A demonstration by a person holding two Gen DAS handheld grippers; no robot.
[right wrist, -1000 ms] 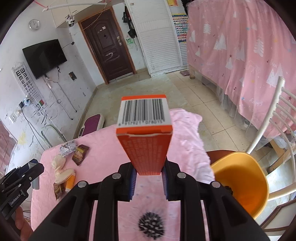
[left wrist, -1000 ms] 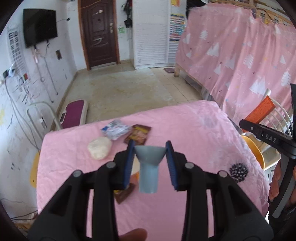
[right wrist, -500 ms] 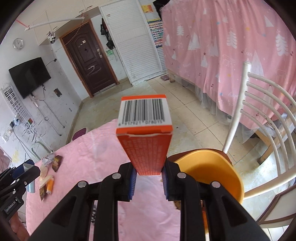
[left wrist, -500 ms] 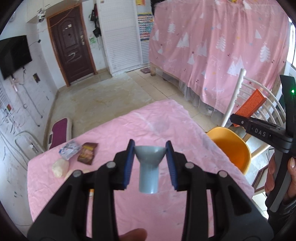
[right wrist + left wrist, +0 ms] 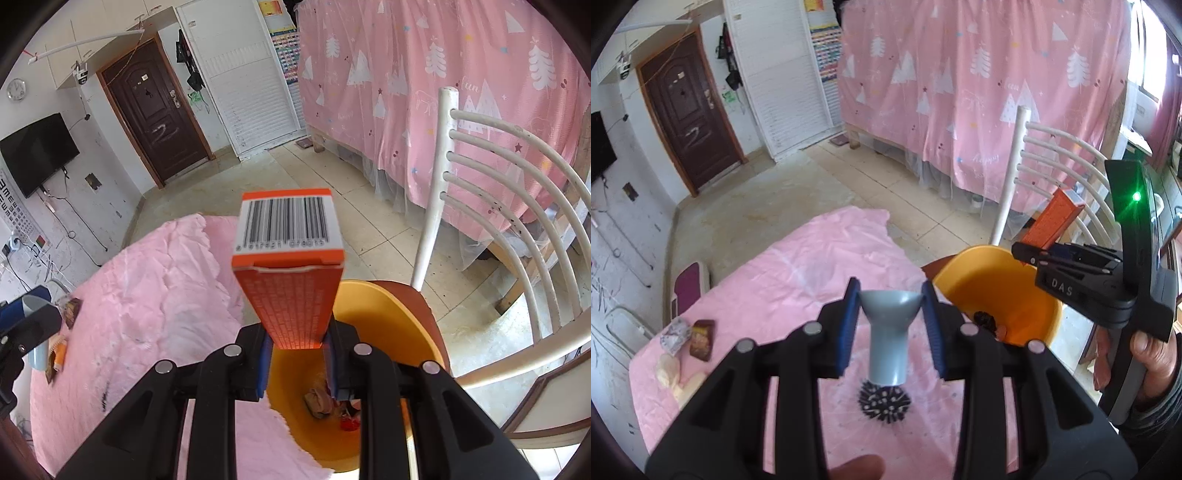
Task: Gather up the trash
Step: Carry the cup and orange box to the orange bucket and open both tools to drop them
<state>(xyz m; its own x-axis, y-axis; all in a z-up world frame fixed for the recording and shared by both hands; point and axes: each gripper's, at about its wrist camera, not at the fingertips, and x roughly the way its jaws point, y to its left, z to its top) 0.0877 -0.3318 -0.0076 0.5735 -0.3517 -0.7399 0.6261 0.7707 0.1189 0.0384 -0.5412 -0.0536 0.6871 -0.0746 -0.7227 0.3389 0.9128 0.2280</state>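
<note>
My left gripper (image 5: 891, 302) is shut on a grey funnel-shaped plastic piece (image 5: 888, 332), held above the pink table (image 5: 798, 273) just left of the orange bin (image 5: 1001, 295). My right gripper (image 5: 297, 341) is shut on an upright orange carton (image 5: 290, 266) with a barcode on its end, held over the orange bin (image 5: 391, 332). The carton (image 5: 1054, 218) and right gripper (image 5: 1034, 251) also show in the left wrist view, above the bin's far rim. Some scraps (image 5: 327, 404) lie in the bin's bottom.
A black spiky ball (image 5: 884, 400) lies on the table below my left gripper. Wrappers (image 5: 701, 334) and a pale lump (image 5: 668, 371) lie at the table's left end. The bin sits on a white-backed chair (image 5: 491, 192). A pink-draped bed (image 5: 997, 92) stands behind.
Both grippers have moved right along the table toward the orange bin. The carton now hangs over the bin and the funnel piece is near its rim. Both grips are unchanged.
</note>
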